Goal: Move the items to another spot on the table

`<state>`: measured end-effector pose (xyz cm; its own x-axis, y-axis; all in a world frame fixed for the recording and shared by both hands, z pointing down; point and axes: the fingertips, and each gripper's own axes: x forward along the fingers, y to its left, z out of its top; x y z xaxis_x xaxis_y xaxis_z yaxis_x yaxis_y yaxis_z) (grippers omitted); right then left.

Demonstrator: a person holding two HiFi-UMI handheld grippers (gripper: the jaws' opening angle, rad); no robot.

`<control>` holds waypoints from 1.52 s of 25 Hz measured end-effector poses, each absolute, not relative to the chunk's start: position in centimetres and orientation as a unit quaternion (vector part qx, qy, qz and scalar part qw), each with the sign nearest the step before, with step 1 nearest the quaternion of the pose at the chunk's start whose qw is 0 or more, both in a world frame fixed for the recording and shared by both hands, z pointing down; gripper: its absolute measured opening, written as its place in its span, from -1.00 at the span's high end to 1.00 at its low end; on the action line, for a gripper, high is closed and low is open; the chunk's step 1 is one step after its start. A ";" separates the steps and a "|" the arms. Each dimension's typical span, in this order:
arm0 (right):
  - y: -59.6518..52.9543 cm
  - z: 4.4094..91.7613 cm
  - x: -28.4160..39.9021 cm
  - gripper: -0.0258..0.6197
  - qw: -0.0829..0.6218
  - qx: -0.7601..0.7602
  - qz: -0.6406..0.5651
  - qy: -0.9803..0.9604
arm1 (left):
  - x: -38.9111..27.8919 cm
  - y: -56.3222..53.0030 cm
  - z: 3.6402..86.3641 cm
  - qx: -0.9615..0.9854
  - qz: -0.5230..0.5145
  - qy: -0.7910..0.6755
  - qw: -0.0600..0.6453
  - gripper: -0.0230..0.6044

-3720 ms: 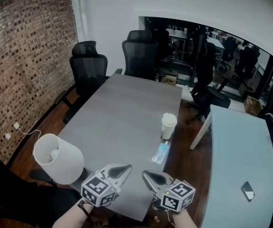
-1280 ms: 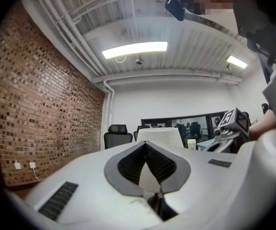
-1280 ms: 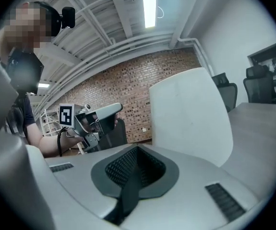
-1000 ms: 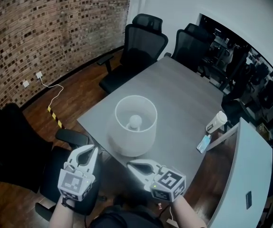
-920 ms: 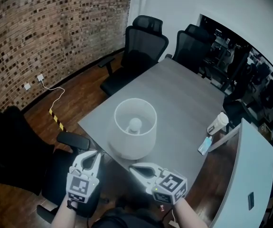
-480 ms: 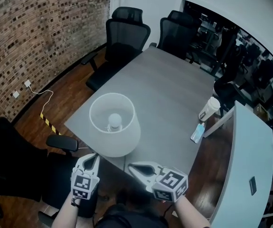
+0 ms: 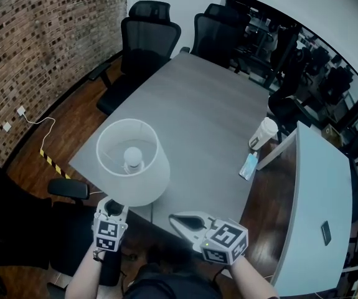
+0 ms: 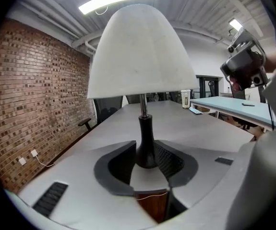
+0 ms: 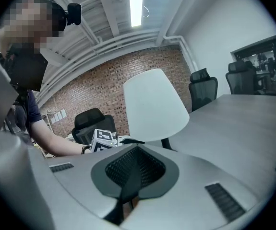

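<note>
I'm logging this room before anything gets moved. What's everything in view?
grey table: one, centre
lamp: one, white shade, dark stem, table's near left corner
lidded cup: one, white, table's right edge
packet: one, bluish, just nearer than the cup
second table: one, pale blue, right
phone-like slab: one, dark, on it
office chairs: at least three, black, two at the far end
left tongs: jaws just opening, either side of the lamp stem
right tongs: shut, empty
</note>
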<state>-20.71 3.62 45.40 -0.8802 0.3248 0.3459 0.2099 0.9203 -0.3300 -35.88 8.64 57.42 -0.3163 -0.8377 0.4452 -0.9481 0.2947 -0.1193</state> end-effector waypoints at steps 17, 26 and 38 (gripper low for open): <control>1.9 46.0 -18.5 0.89 0.223 -0.079 0.145 -0.961 | -37.1 1.9 59.3 0.593 0.167 -0.776 0.133 0.02; 0.6 46.6 -16.4 0.89 0.234 -0.044 0.150 -0.960 | -38.0 -0.6 59.4 0.588 0.166 -0.783 0.119 0.07; 0.5 47.5 -16.0 0.89 0.237 -0.021 0.152 -0.959 | -38.7 -2.0 61.5 0.594 0.184 -0.773 0.122 0.23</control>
